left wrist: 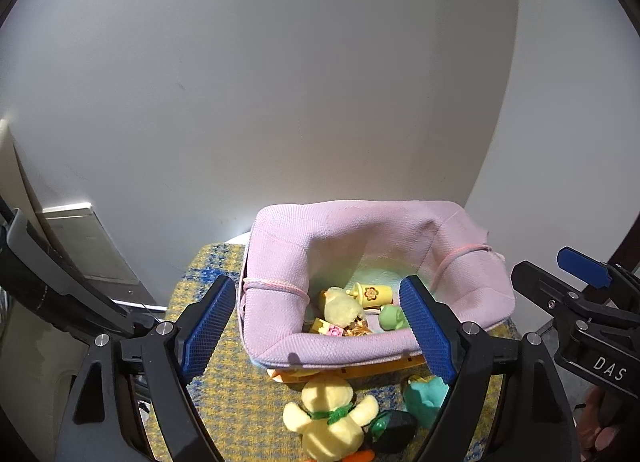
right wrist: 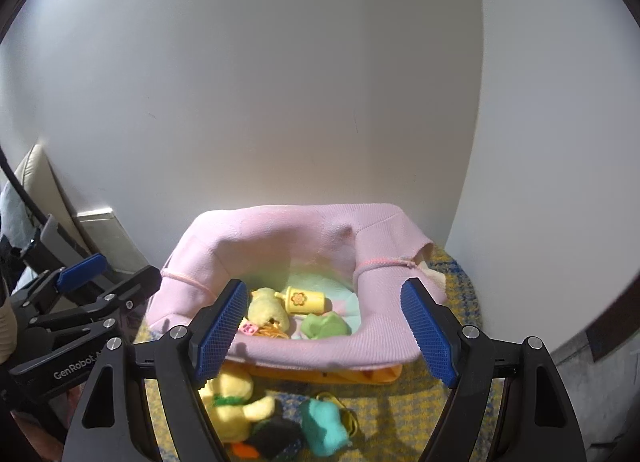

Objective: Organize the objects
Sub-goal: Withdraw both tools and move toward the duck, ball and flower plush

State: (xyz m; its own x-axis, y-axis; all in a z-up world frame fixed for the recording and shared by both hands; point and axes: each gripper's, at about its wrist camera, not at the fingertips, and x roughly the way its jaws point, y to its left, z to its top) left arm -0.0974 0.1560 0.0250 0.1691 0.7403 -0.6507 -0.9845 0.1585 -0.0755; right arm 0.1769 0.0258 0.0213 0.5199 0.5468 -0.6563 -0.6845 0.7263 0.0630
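Note:
A soft pink fabric basket (left wrist: 280,274) (right wrist: 280,234) stands on a yellow-blue woven mat (left wrist: 224,394) (right wrist: 400,402). Inside lie a yellow toy cup with a flower (left wrist: 372,294) (right wrist: 304,299), a pale yellow plush (left wrist: 340,307) (right wrist: 266,308), a green soft toy (left wrist: 392,317) (right wrist: 325,326) and small bricks (left wrist: 329,328). In front of the basket lie a yellow plush duck (left wrist: 326,416) (right wrist: 232,402), a teal plush (left wrist: 424,394) (right wrist: 324,426) and a dark toy (left wrist: 394,430) (right wrist: 276,436). My left gripper (left wrist: 318,328) and my right gripper (right wrist: 326,330) are open and empty, hovering before the basket.
An orange flat object (left wrist: 384,368) (right wrist: 360,374) sticks out under the basket's front. A white wall stands right behind the basket. A light cabinet (left wrist: 92,250) is at the left. The right gripper shows at the right edge of the left wrist view (left wrist: 580,302).

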